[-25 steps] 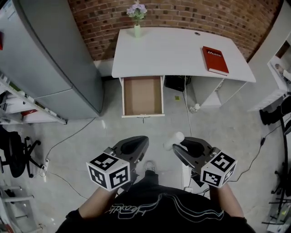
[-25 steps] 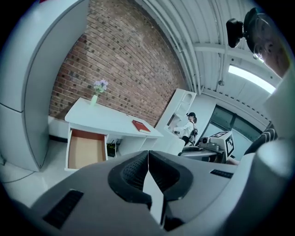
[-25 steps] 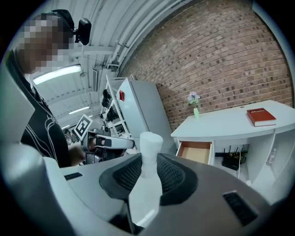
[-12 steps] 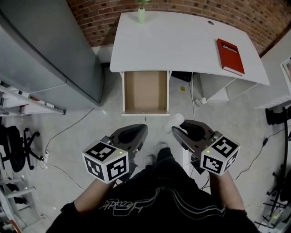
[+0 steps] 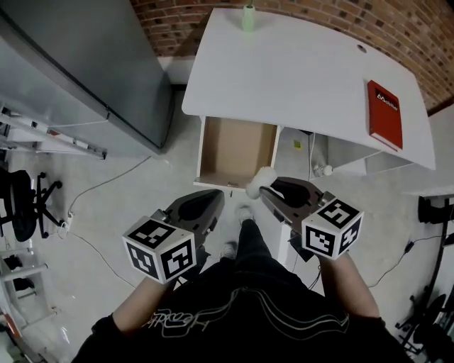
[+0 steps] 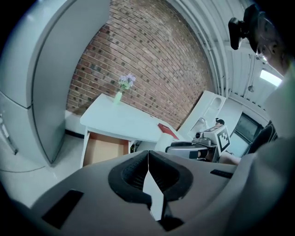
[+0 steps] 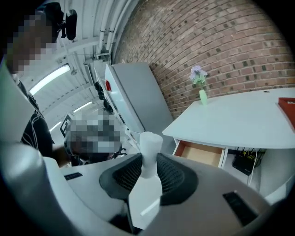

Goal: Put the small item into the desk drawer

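My right gripper (image 5: 261, 190) (image 7: 148, 167) is shut on a small white cylinder-shaped item (image 5: 257, 183) (image 7: 150, 148) that sticks out past the pads. It hangs just in front of the open desk drawer (image 5: 234, 151) (image 7: 199, 153), whose brown inside shows nothing in it. The drawer is pulled out of the white desk (image 5: 305, 71). To the left my left gripper (image 5: 210, 205) (image 6: 147, 171) is shut, its pads touching with nothing between them, above the floor in front of the drawer (image 6: 105, 148).
A red book (image 5: 384, 113) lies on the desk's right end and a green vase (image 5: 249, 17) stands at its back edge. A grey cabinet (image 5: 85, 64) stands left of the desk. A shelf unit with cables (image 5: 323, 159) sits under the desk at the right. The person's feet (image 5: 237, 230) are on the floor.
Both grippers have come closer to the desk, and the white item now hangs at the drawer's front edge. The jaws have not changed.
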`<control>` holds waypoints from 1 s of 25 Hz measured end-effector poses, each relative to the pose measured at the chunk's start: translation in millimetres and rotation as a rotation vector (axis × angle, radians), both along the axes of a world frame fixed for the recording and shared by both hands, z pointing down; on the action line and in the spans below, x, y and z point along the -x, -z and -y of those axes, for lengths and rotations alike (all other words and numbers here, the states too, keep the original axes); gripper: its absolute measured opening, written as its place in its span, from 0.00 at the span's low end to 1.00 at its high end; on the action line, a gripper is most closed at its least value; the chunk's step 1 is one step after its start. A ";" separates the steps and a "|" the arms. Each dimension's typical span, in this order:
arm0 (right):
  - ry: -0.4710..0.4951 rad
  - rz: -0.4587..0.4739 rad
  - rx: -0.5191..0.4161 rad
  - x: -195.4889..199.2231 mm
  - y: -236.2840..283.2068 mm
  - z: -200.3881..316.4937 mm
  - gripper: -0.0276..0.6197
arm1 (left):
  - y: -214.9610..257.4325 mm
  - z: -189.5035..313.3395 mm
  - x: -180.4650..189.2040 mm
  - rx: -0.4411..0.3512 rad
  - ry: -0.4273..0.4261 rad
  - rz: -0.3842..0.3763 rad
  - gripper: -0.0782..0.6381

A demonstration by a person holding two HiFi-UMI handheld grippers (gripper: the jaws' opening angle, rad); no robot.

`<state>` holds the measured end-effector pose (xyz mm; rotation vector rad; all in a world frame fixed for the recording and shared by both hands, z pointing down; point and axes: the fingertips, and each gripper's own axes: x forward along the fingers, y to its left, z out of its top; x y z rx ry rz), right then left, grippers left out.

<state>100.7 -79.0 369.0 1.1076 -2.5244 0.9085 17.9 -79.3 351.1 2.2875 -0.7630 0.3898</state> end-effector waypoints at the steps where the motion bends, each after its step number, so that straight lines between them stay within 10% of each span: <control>1: 0.009 -0.003 0.010 1.0 -5.1 10.4 0.22 | -2.7 8.9 1.2 0.008 0.013 0.004 0.14; 25: 0.129 -0.204 0.318 25.7 -237.4 148.3 0.22 | -152.7 112.5 42.3 0.216 0.238 0.132 0.14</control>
